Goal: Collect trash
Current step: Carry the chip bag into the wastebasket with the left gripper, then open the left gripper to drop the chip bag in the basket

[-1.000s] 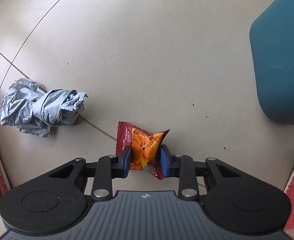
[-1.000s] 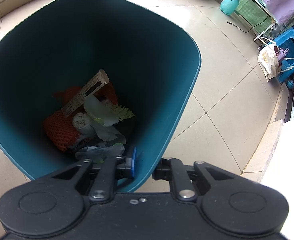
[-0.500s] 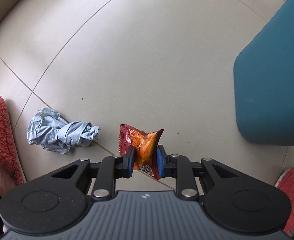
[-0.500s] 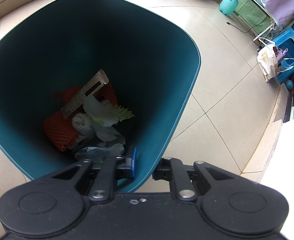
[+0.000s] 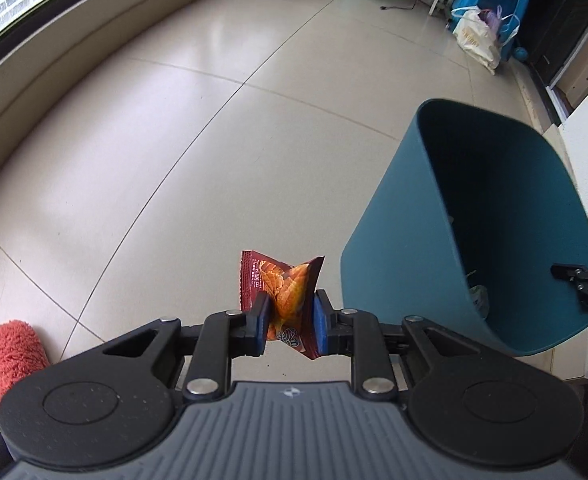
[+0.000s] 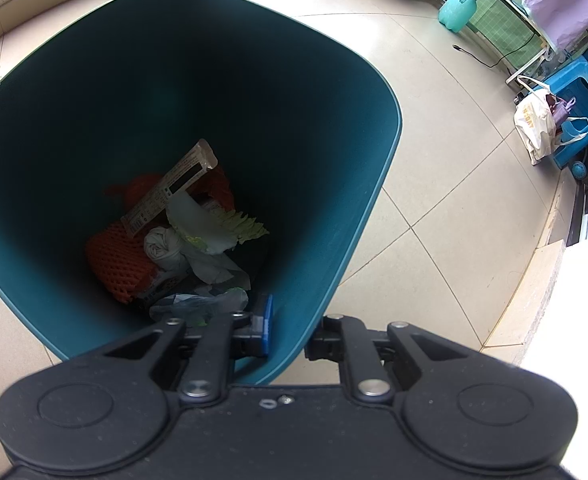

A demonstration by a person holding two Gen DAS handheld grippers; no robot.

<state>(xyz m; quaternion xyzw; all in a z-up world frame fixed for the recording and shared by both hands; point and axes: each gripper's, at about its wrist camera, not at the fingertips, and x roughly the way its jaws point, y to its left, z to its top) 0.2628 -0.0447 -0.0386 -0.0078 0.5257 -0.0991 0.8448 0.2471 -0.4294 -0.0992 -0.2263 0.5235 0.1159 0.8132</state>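
My left gripper (image 5: 287,325) is shut on a red and orange snack packet (image 5: 281,295) and holds it in the air, left of the teal bin (image 5: 406,256). The bin tilts with its mouth up and to the right. My right gripper (image 6: 289,334) is shut on the bin's near wall (image 6: 294,312), one finger inside and one outside; it shows in the left wrist view (image 5: 586,284) at the bin's right side. Inside the bin lie an orange net (image 6: 121,260), a long wrapper (image 6: 169,188), a cabbage leaf (image 6: 217,224) and crumpled paper.
Beige tiled floor all around. A red fluffy slipper (image 5: 15,354) is at the lower left. A low ledge under a window runs along the far left. A blue stool (image 5: 490,0) with a white bag (image 5: 476,38), a teal spray bottle (image 6: 458,8) and a rack stand far off.
My left gripper has lifted and tipped up with the packet; the grey crumpled bag on the floor has dropped out of view and the bin's mouth now shows. The right gripper has not moved.
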